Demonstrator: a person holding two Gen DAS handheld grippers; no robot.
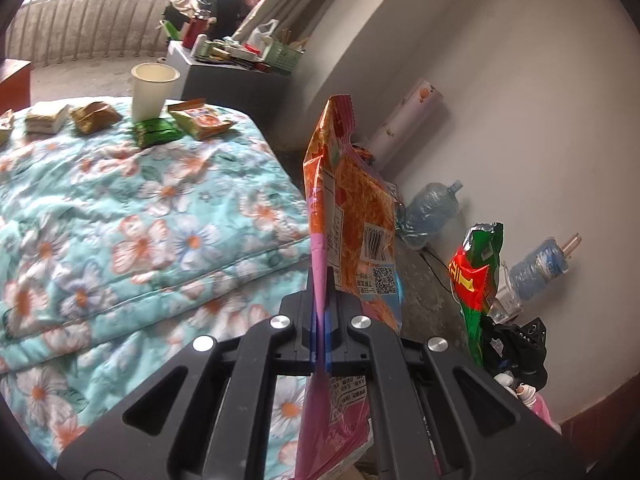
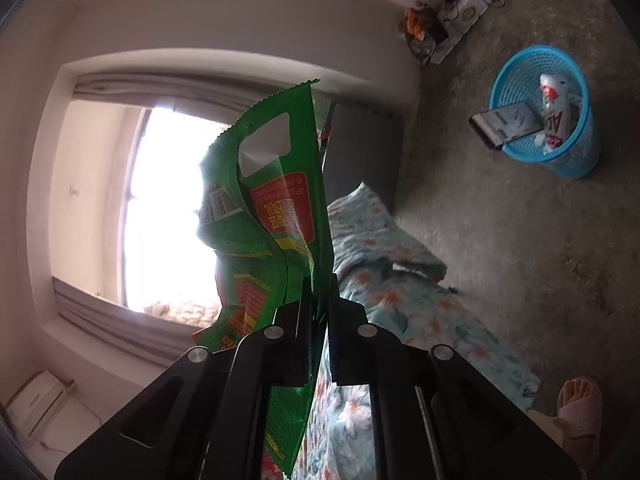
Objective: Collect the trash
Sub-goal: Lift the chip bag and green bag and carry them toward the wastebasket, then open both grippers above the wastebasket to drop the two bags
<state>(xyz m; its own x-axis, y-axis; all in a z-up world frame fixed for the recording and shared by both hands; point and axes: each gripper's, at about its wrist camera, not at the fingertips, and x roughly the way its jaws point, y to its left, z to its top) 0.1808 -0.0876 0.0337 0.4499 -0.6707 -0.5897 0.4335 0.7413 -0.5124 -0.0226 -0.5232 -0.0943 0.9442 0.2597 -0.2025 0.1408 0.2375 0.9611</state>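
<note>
My left gripper (image 1: 320,280) is shut on an orange and pink snack bag (image 1: 352,208) and holds it upright beside the bed. My right gripper (image 2: 320,284) is shut on a green snack bag (image 2: 276,208); that bag also shows in the left wrist view (image 1: 478,268) at the right. A blue mesh trash basket (image 2: 576,152) stands on the floor at the upper right of the right wrist view, with a carton and a wrapper in it. More wrappers (image 1: 200,120) and a white paper cup (image 1: 152,90) sit on the far end of the bed.
The bed has a floral quilt (image 1: 132,216). Water bottles (image 1: 432,204) and a roll (image 1: 404,116) lie along the wall. A cluttered cabinet (image 1: 236,64) stands past the bed. A foot in a pink slipper (image 2: 580,408) is on the concrete floor.
</note>
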